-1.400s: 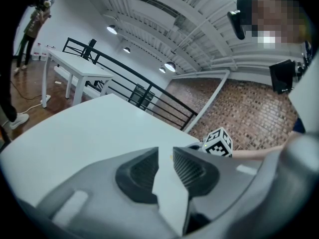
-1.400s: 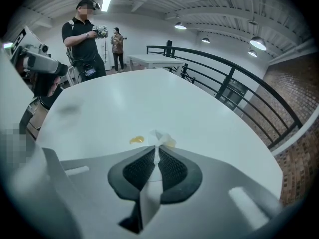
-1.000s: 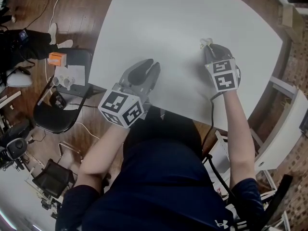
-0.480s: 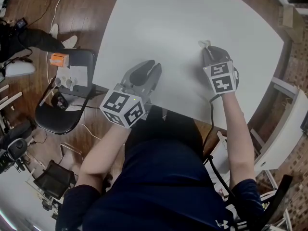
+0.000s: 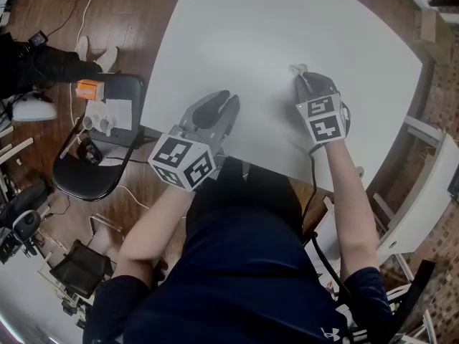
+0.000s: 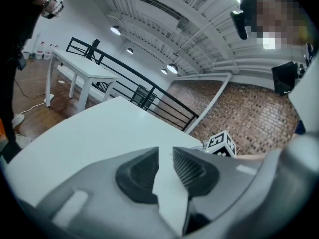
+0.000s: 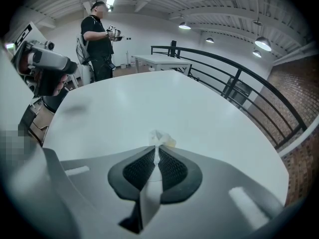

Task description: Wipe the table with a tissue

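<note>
Head view, lower centre of frame: the person's dark shirt fills the bottom edge and both forearms reach up onto the white counter.

Left gripper: sits at the counter's near edge, left of frame centre. In the left gripper view, the left gripper has its jaws a narrow gap apart, and only pale counter shows through the gap. Nothing is gripped. The right gripper's marker cube shows just beyond the right jaw.

Right gripper: right of frame centre, a little farther up the counter than the left one. In the right gripper view, the right gripper has its jaws closed tight on a tissue. A crumpled tuft sticks out past the tips, low over the counter. Whether it touches the surface cannot be read. In the head view, the tissue shows as a small white wad just above the tips.

Left of the counter, on the wooden floor: a black chair with an orange box on it.

Far background, upper part of the right gripper view: a standing person, a white table and a black railing.
</note>
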Demonstrator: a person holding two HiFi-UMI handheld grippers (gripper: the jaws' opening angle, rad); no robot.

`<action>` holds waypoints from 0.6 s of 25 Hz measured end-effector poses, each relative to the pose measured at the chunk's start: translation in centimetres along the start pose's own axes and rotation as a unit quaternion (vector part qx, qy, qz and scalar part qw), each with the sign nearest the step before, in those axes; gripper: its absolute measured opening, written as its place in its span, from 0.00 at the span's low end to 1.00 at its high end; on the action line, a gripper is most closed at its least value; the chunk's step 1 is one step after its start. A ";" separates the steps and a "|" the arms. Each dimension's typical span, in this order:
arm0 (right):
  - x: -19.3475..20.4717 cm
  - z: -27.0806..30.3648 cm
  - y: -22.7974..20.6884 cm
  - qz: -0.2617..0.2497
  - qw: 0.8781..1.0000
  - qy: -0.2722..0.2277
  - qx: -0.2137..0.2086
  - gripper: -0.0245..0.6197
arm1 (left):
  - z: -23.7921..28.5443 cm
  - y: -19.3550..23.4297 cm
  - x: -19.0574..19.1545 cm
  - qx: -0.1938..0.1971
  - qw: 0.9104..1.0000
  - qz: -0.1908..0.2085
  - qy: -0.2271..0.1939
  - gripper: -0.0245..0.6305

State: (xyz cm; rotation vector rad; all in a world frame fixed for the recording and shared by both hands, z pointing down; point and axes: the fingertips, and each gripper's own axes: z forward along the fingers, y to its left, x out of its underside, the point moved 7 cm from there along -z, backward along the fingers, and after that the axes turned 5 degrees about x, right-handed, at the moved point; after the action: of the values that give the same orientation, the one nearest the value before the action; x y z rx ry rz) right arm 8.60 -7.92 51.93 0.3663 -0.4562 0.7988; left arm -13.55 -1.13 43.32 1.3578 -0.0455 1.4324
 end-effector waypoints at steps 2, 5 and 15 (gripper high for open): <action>-0.3 -0.2 0.7 -0.011 1.000 -0.001 -0.001 0.08 | 0.0 -0.2 -0.1 0.001 1.000 0.000 0.000 0.18; -0.9 -0.5 1.6 -0.027 1.000 -0.003 -0.008 0.08 | 0.0 -0.4 -0.1 0.002 1.000 -0.001 0.000 0.18; -2.0 -0.5 6.0 -0.047 0.997 -0.012 -0.054 0.08 | 0.0 -0.7 0.0 0.000 1.000 -0.001 0.000 0.18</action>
State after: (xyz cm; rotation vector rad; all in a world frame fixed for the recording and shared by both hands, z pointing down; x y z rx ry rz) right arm 2.97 -4.99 51.34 0.2953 -0.4981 0.6756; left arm -13.06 -0.85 42.84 1.3574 -0.0433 1.4313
